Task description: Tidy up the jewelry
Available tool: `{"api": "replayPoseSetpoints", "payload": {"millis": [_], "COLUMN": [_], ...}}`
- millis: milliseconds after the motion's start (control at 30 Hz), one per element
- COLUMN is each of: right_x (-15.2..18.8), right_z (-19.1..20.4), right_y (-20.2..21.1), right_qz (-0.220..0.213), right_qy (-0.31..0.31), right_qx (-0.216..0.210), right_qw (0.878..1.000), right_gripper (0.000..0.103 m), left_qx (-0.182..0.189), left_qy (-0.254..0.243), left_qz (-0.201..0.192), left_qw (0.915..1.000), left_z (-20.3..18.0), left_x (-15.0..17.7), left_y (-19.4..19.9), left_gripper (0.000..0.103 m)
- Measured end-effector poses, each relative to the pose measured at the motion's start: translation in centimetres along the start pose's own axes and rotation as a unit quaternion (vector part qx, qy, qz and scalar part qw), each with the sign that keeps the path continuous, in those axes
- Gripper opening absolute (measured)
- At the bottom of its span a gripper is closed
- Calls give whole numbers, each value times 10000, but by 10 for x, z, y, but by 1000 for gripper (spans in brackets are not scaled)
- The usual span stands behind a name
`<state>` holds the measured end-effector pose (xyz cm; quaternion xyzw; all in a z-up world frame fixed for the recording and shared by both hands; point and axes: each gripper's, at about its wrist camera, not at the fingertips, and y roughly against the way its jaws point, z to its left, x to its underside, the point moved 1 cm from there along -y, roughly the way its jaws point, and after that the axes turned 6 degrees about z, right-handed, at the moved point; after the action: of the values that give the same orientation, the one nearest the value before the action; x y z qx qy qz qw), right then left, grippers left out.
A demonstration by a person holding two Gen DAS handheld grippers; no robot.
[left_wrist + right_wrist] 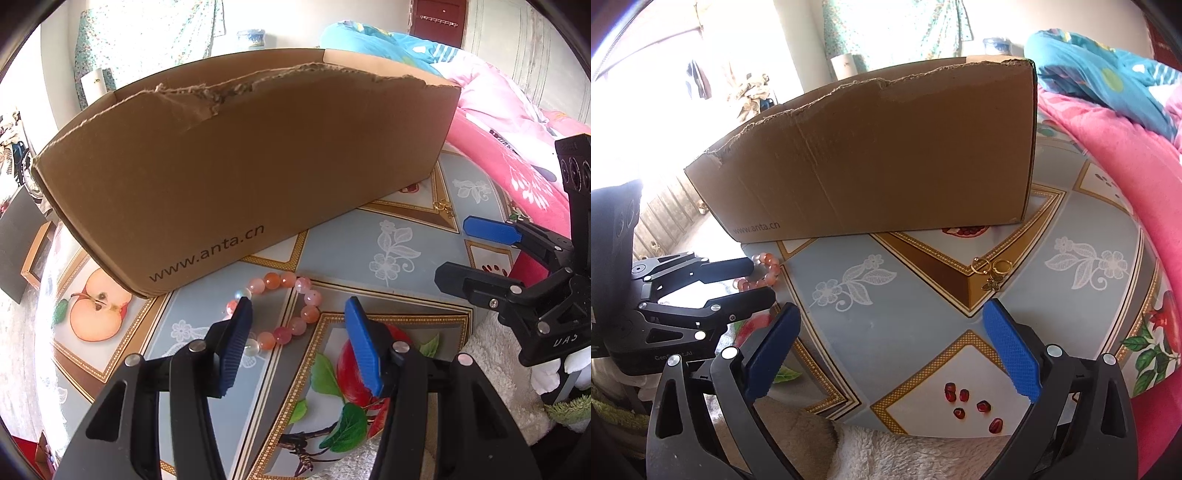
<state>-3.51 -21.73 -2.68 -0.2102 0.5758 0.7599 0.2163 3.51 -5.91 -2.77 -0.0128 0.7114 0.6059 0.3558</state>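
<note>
Blue ribbed pads line both pairs of fingers, and we see each pair spread wide with nothing between them. Our left gripper hovers low over the bead bracelet, a loop of pink, orange and clear beads lying flat on the tablecloth; its left pad hides part of the loop's near-left side, and we cannot tell whether it touches the beads. Our right gripper points at the gold earrings, two small hoops with a butterfly charm, which rest on the cloth just ahead of its right fingertip, apart from it. From the right wrist view, the left gripper shows at the left edge, its fingers on either side of the bracelet.

Behind both pieces stands a cardboard box with a torn upper edge and "www.anta.cn" printed low on its near wall. The bracelet lies just in front of that wall; the earrings lie near the box's right corner. A pink quilt is heaped to the right of the table.
</note>
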Motion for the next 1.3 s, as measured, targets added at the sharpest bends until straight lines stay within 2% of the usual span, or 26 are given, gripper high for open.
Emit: {"api": "replayPoseSetpoints", "payload": {"millis": [300, 500, 667, 700, 767, 933, 1033, 1100, 1167, 1300], "right_x": [-2, -3, -12, -15, -20, -24, -25, -25, -26, -26], "right_z": [-10, -20, -32, -30, -33, -39, -44, -47, -50, -51], "right_y": [6, 21, 22, 16, 12, 9, 7, 9, 8, 0], "right_qz": [5, -278, -367, -352, -310, -245, -169, -162, -110, 88], "right_qy": [-292, -313, -301, -270, -247, -77, -46, -28, 9, 108], "right_qx": [-134, -34, 153, 189, 261, 472, 583, 659, 769, 841], "right_qw": [9995, 9991, 9988, 9988, 9989, 9986, 9981, 9977, 9970, 9964], "right_gripper": [93, 85, 71, 69, 57, 45, 33, 30, 21, 17], "left_qx": [-2, -74, -99, -103, -101, -56, -27, 0, 20, 39], "left_qy": [5, -15, 50, 51, 47, 59, 41, 46, 44, 49], "left_qz": [4, 30, 19, 17, 12, 5, 9, 8, 4, 3], "left_qw": [10000, 10000, 9999, 9999, 9999, 10000, 10000, 10000, 10000, 10000], "left_z": [-3, -4, -4, -4, -4, -2, -1, -1, 0, 0], "left_x": [-2, -2, -2, -2, -2, -2, -2, -2, -2, -1], "left_y": [2, 1, 0, 0, 0, 0, 0, 1, 1, 2], "left_gripper": [42, 40, 38, 38, 38, 37, 37, 37, 37, 37]}}
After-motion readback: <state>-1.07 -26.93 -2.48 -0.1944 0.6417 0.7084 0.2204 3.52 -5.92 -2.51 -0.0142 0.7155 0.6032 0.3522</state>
